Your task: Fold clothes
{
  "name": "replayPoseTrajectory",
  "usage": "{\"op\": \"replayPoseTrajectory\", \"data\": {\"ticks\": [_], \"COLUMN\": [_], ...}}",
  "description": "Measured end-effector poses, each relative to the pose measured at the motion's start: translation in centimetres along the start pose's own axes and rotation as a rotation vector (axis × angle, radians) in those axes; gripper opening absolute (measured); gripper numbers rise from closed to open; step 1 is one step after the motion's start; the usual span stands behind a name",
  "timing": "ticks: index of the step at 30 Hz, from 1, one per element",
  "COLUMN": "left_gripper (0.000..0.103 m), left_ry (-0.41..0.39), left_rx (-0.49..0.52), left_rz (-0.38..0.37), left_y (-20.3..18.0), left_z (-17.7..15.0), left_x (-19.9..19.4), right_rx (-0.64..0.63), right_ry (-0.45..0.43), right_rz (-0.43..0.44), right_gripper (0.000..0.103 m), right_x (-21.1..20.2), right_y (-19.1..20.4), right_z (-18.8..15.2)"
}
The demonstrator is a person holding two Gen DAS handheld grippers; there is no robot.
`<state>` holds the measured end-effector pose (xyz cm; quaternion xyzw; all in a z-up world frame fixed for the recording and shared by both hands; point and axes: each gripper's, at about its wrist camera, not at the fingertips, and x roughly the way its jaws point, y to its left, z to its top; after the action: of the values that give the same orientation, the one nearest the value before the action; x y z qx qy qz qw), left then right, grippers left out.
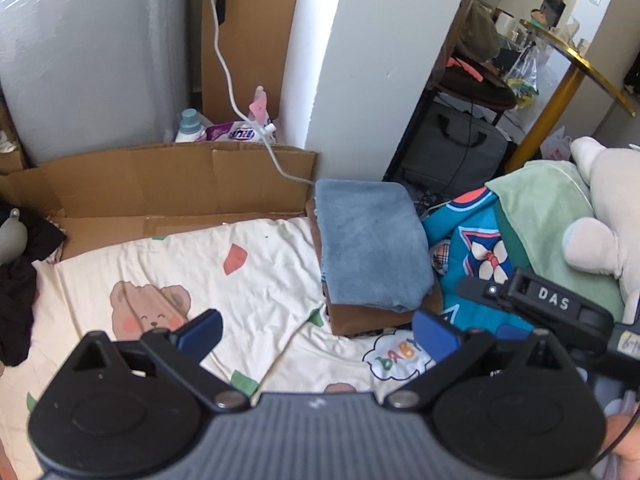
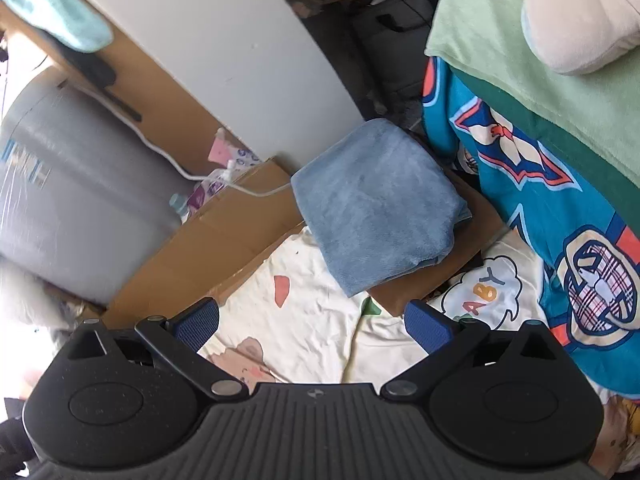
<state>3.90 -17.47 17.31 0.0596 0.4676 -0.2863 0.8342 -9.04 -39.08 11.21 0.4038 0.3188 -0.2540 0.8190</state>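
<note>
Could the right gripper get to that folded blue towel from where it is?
Probably yes. The right gripper is open and empty, and only bare bedsheet lies between it and the blue towel, which sits on top of its pile.

The sheet (image 1: 260, 280) is cream, printed with brown bears and red and green patches. The folded towel (image 1: 370, 244) is dusty blue, over a brown cloth (image 1: 368, 320). The blanket (image 2: 532, 200) is teal with cartoon prints; the fleece (image 2: 500, 40) is mint green.

1. A lived-in home, cramped bedroom corner: a bed under a cartoon bear sheet (image 1: 256, 280).
2. Folded towels (image 1: 368, 244) and a plush toy (image 1: 608, 216) crowd its far edge.
3. Detergent bottle (image 1: 189, 125), flattened cardboard (image 1: 160, 180) and a laptop bag (image 1: 452, 148) lie beyond.
</note>
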Motion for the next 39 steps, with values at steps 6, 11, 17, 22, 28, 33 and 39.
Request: {"op": "replayPoseTrajectory", "data": {"ticks": [6, 11, 17, 22, 28, 33, 39], "left_gripper": [0.102, 0.102, 0.102, 0.102, 0.102, 0.102, 0.102], "left_ry": [-0.028, -0.073, -0.127, -0.165, -0.206, -0.201, -0.194], "left_rx": [-0.049, -0.071, -0.025, 0.012, 0.013, -0.006, -0.073], "left_rz": [0.024, 0.048, 0.077, 0.093, 0.148, 0.182, 0.211], "left_y": [0.7, 1.2, 1.3, 1.6, 3.0, 4.6, 6.6], "left_z": [-1.2, -1.8, -3.1, -3.9, -5.1, -5.9, -7.1], "left_x": [-2.1, -4.2, -6.8, -7.8, -7.1, -5.5, -4.4], "right_rx": [-0.191, -0.221, -0.297, -0.33, -0.388, -0.474, -0.506], "right_ry": [-0.079, -0.06, -0.067, -0.078, -0.1, -0.115, -0.095], "right_rz": [-0.005, 0.012, -0.025, -0.087, -0.111, -0.13, -0.123], "right_gripper": [0.102, 0.102, 0.102, 0.102, 0.102, 0.102, 0.102], "right_x": [-0.7, -0.5, -0.9, -1.3, -2.2, -1.8, -1.1], "right_y": [1.4, 1.8, 2.3, 3.0, 4.8, 6.0, 6.8], "right_z": [-1.9, -2.6, -3.5, -4.0, -4.6, -5.5, -6.8]}}
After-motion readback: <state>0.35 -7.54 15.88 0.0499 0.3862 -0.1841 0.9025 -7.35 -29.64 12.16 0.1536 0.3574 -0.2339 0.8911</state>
